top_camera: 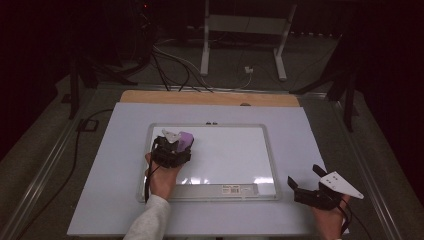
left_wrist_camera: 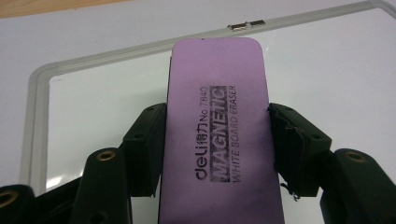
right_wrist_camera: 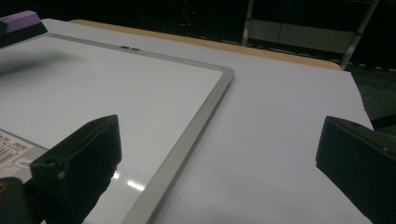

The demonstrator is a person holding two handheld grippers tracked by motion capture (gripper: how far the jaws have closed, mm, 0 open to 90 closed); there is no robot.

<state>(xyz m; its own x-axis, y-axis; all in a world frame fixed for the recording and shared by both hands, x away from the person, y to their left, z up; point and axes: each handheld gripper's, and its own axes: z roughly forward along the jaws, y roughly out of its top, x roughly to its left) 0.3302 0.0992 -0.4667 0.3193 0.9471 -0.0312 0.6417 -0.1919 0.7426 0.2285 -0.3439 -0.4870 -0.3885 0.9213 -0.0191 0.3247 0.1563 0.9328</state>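
Observation:
A purple whiteboard eraser (left_wrist_camera: 217, 130) with black print on its back is clamped between the black jaws of my left gripper (left_wrist_camera: 217, 144). In the high view the left gripper (top_camera: 176, 145) holds the eraser (top_camera: 186, 138) over the upper left part of a grey-framed whiteboard (top_camera: 235, 129). The board's surface looks white and clean. My right gripper (top_camera: 305, 176) rests off the board's lower right corner, over the pale sheet, its jaws wide apart with nothing between them. In the right gripper view the right gripper (right_wrist_camera: 219, 149) faces the whiteboard frame (right_wrist_camera: 187, 140), with the eraser (right_wrist_camera: 21, 21) at top left.
The whiteboard lies on a pale sheet (top_camera: 300, 130) covering a wooden table (top_camera: 150, 96). A barcode label (top_camera: 239, 189) sits on the board's near frame. Beyond the table, cables (top_camera: 175, 65) and a metal stand (top_camera: 245, 30) occupy the dark floor.

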